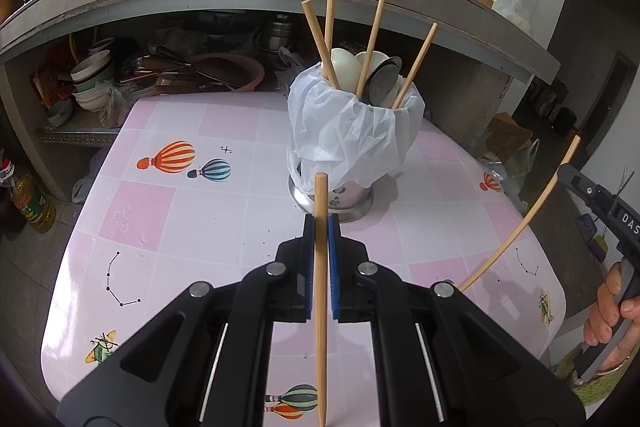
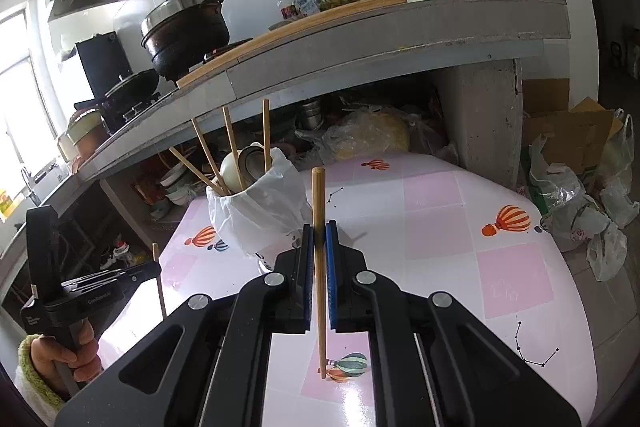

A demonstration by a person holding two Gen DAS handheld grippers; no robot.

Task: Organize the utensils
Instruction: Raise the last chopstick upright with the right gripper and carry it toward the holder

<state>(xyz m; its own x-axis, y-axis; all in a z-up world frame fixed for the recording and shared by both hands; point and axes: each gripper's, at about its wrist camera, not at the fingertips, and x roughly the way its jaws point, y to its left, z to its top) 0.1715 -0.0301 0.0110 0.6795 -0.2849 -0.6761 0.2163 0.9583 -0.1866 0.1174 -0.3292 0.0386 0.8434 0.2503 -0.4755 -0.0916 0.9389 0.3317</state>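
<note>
Left gripper [image 1: 319,223] pinches one upright chopstick [image 1: 320,307], the utensil holder [image 1: 352,131] directly ahead at the table's [image 1: 180,227] far edge. Right gripper [image 2: 319,231] clamps another chopstick [image 2: 319,287], the holder ahead-left, farther off.

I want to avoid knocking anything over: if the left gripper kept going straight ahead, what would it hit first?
Probably the bag-lined utensil holder directly ahead: the left gripper, shut on a chopstick, points at its steel base. Depth is uncertain.
</note>
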